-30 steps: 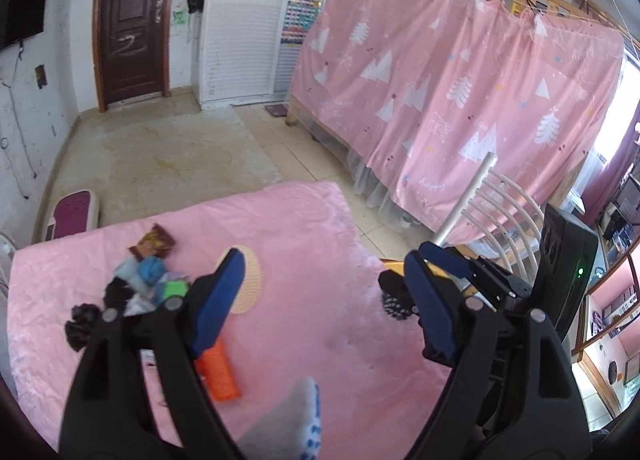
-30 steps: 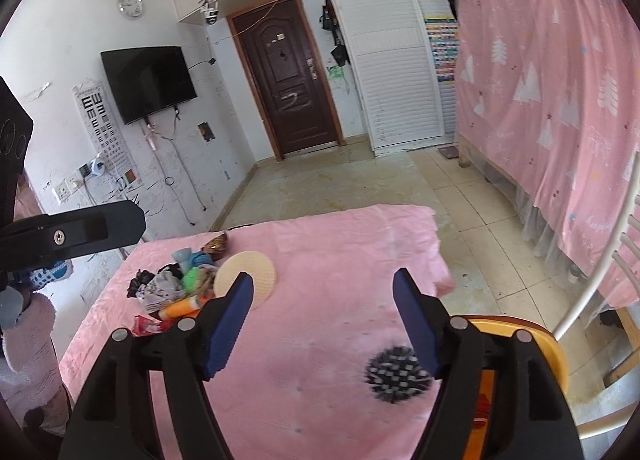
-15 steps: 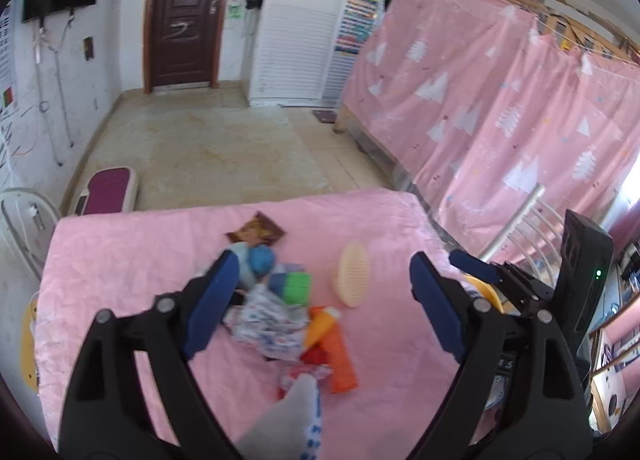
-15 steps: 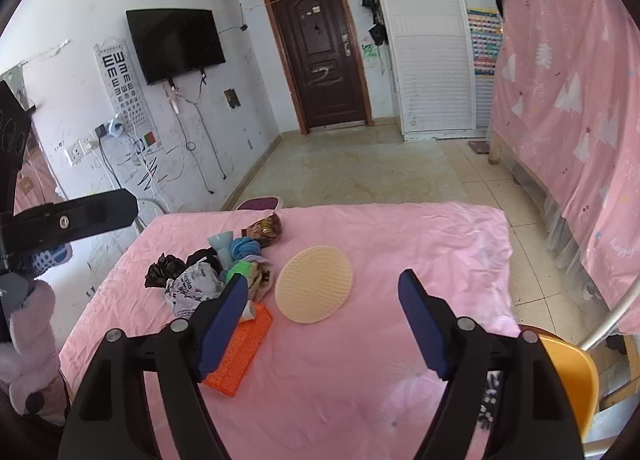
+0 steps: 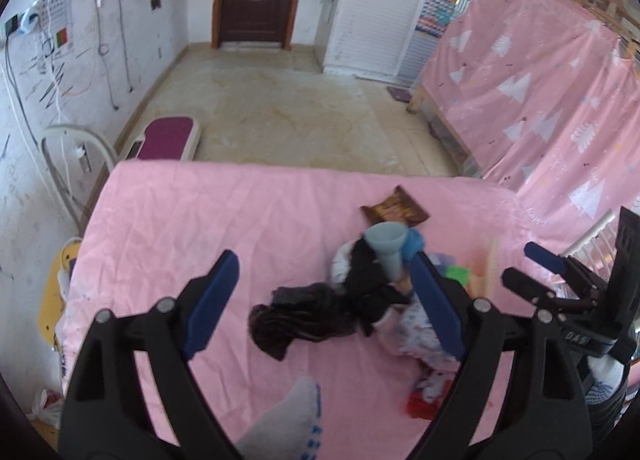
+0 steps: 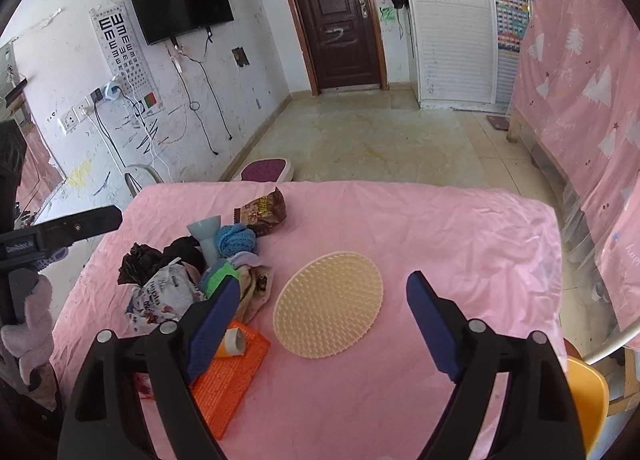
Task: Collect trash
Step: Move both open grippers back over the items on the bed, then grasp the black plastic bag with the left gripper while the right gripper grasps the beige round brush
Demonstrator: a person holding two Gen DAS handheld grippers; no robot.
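Two tools, both wide open and holding nothing; we note that the jaws of each have just been opening, with no item pressed between the pads.

Left tool (image 5: 320, 300): angled down at the bench (image 5: 200, 220). Crumpled black bag (image 5: 304, 320) lies between its fingers, just ahead; grey funnel-shaped cup (image 5: 388, 248) stands against the inner side of its right finger. We judge this hand the nearer to the trash pile, which lies ahead and to its right.

Right tool (image 6: 324, 320): also tilted downward. Cream bristled round mat (image 6: 328, 304) lies flat directly ahead between its fingers; orange mesh piece (image 6: 228, 376) lies under its left finger, long axis running toward us. Trash pile (image 6: 192, 272) sits left of this tool, the brown snack wrapper (image 6: 262, 212) beyond it.

We cannot tell which item is targeted first.
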